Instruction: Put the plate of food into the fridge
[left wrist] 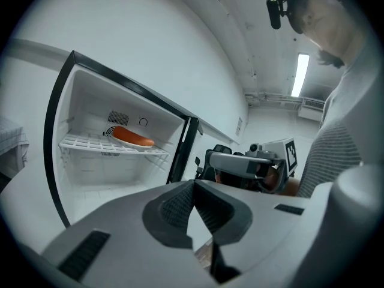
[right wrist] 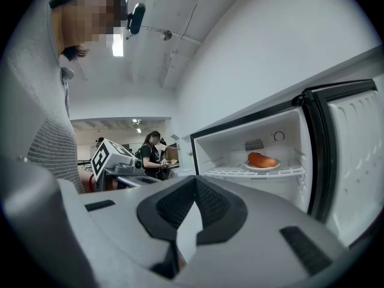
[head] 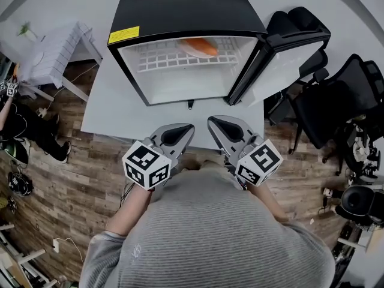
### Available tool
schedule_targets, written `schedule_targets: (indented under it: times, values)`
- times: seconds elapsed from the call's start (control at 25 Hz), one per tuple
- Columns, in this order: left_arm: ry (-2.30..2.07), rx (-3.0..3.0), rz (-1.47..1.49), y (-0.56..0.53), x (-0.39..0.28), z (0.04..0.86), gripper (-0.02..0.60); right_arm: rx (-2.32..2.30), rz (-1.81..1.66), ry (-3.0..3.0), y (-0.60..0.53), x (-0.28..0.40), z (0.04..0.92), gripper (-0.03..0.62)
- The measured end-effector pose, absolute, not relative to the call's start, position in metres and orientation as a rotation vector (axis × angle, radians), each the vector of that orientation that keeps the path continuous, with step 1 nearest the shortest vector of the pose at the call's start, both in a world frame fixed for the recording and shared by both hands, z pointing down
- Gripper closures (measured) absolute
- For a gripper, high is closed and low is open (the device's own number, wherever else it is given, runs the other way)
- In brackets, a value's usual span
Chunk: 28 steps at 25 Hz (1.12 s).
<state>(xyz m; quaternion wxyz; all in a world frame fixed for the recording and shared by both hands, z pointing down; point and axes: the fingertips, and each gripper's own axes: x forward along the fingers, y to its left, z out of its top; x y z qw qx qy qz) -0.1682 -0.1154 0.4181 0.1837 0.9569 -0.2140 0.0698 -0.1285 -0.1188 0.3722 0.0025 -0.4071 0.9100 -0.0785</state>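
From your head view, the black top of the fridge (head: 180, 11) cuts off the far part of the plate of food (head: 200, 47). Only the orange food and a sliver of rim show there. The plate sits on the white wire shelf (head: 159, 59), toward its right side, and the door (head: 288, 47) stands open to the right. Your left gripper (head: 189, 126) and right gripper (head: 210, 121) hover side by side near you, in front of the opening — both have their jaws pressed together, with nothing between them, and touch nothing.
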Motion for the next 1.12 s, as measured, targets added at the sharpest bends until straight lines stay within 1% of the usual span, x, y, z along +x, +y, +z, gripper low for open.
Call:
schedule_targets:
  times: [0.48, 1.12]
  values:
    - [-0.622, 2.699, 0.185, -0.098, -0.171, 0.417, 0.571, -1.199, -0.285, 2.842, -0.089, -0.14, 0.372, 0.582]
    - [-0.638, 2.698, 0.188, -0.095, -0.18, 0.415, 0.571, -1.19, -0.248, 2.836, -0.092, -0.147, 0.366, 0.582]
